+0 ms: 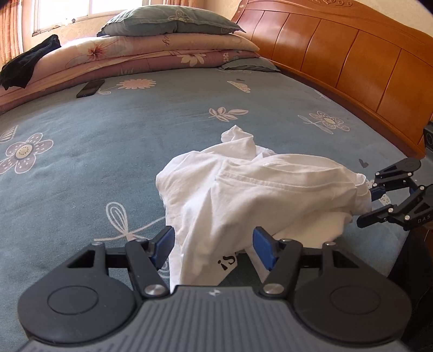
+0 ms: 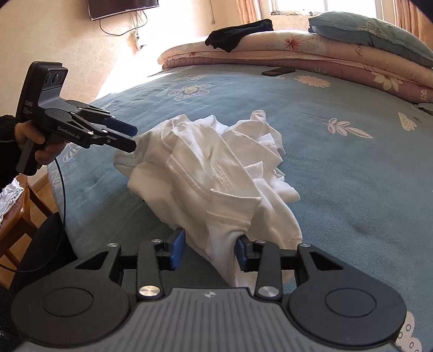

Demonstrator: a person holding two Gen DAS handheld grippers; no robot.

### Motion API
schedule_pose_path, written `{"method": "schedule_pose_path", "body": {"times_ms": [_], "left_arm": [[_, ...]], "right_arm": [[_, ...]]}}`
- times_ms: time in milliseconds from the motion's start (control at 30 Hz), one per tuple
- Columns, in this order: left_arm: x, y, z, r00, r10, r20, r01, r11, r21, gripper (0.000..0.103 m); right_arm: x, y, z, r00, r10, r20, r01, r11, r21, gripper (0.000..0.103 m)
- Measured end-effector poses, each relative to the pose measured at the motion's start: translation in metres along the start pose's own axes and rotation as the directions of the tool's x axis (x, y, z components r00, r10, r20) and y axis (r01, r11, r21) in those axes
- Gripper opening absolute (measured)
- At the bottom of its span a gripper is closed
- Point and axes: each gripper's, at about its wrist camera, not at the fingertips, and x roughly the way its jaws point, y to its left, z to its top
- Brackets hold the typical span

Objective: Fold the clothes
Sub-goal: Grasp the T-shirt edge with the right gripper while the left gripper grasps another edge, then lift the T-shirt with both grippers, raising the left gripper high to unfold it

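Note:
A crumpled white garment (image 1: 270,184) (image 2: 216,168) lies heaped on the blue flowered bedsheet (image 1: 108,135) (image 2: 351,162). My left gripper (image 1: 213,247) stands open at the heap's near side, and a fold with black print hangs between its blue pads (image 1: 165,246). In the right wrist view the left gripper (image 2: 127,135) touches the heap's left edge, held by a hand. My right gripper (image 2: 209,251) has its jaws partway in, with a bunched fold filling the gap and wrinkles gathering at its right pad (image 2: 242,254). The right gripper (image 1: 370,203) shows at the heap's right edge.
Folded quilts (image 1: 135,54) (image 2: 324,51) and a pillow (image 1: 173,21) are stacked at the bed's far end, with a dark garment (image 1: 29,59) draped on them. A phone (image 1: 90,88) (image 2: 278,71) lies on the sheet. A wooden headboard (image 1: 351,62) borders one side.

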Motion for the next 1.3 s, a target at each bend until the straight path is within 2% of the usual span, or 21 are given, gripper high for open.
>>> {"method": "schedule_pose_path", "body": {"times_ms": [200, 267, 333, 433, 467, 500, 533, 633, 733, 833, 867, 933, 1100, 1200, 1300], "left_arm": [[0.017, 0.004, 0.006, 0.999, -0.04, -0.015, 0.04, 0.999, 0.012, 0.063], [0.02, 0.005, 0.006, 0.998, -0.062, -0.009, 0.062, 0.998, 0.006, 0.063], [0.023, 0.008, 0.006, 0.996, -0.085, -0.002, 0.085, 0.996, -0.006, 0.063], [0.024, 0.009, 0.006, 0.995, -0.097, -0.004, 0.097, 0.995, -0.019, 0.064], [0.024, 0.009, 0.005, 0.995, -0.097, -0.003, 0.097, 0.995, -0.019, 0.064], [0.023, 0.009, 0.004, 0.996, -0.094, -0.002, 0.094, 0.995, -0.022, 0.064], [0.022, 0.009, 0.003, 0.996, -0.089, 0.003, 0.089, 0.996, -0.026, 0.067], [0.018, 0.01, 0.0, 0.996, -0.086, 0.028, 0.087, 0.995, -0.039, 0.077], [0.012, 0.013, -0.003, 0.994, -0.096, 0.049, 0.099, 0.993, -0.067, 0.078], [0.005, 0.016, -0.006, 0.992, -0.1, 0.074, 0.108, 0.989, -0.105, 0.082], [0.003, 0.016, -0.007, 0.993, -0.091, 0.08, 0.099, 0.99, -0.105, 0.086], [-0.004, 0.011, -0.011, 0.995, -0.061, 0.08, 0.067, 0.995, -0.07, 0.087], [-0.02, 0.003, -0.019, 0.996, -0.042, 0.076, 0.045, 0.998, -0.037, 0.087], [-0.028, 0.002, -0.02, 0.996, -0.043, 0.08, 0.045, 0.999, -0.028, 0.087], [-0.031, -0.003, -0.022, 0.996, -0.018, 0.086, 0.016, 1.0, 0.02, 0.087]], "right_arm": [[-0.001, -0.022, 0.007, 0.997, 0.068, 0.031, -0.069, 0.996, 0.05, 0.048], [0.002, -0.029, 0.01, 0.993, 0.109, 0.047, -0.112, 0.991, 0.072, 0.053], [0.003, -0.039, 0.013, 0.982, 0.169, 0.083, -0.179, 0.976, 0.122, 0.057], [0.006, -0.055, 0.016, 0.959, 0.255, 0.12, -0.276, 0.935, 0.22, 0.057], [0.008, -0.054, 0.017, 0.964, 0.245, 0.105, -0.263, 0.938, 0.224, 0.048], [0.01, -0.05, 0.019, 0.975, 0.21, 0.073, -0.221, 0.954, 0.204, 0.03], [0.01, -0.043, 0.02, 0.985, 0.169, 0.041, -0.174, 0.97, 0.172, 0.022], [-0.001, -0.017, 0.025, 0.996, 0.083, 0.045, -0.085, 0.994, 0.067, 0.021], [-0.014, 0.009, 0.031, 0.997, 0.008, 0.074, -0.006, 1.0, -0.031, 0.019], [-0.026, 0.035, 0.036, 0.992, -0.063, 0.11, 0.077, 0.989, -0.126, 0.018], [-0.031, 0.043, 0.038, 0.989, -0.086, 0.123, 0.104, 0.982, -0.157, 0.013], [-0.039, 0.059, 0.042, 0.982, -0.12, 0.146, 0.149, 0.966, -0.212, 0.012], [-0.049, 0.086, 0.043, 0.986, -0.088, 0.145, 0.128, 0.947, -0.294, 0.009], [-0.057, 0.104, 0.035, 0.991, -0.057, 0.125, 0.1, 0.923, -0.373, 0.009], [-0.068, 0.115, 0.025, 0.991, -0.062, 0.119, 0.108, 0.892, -0.438, 0.008]]}}
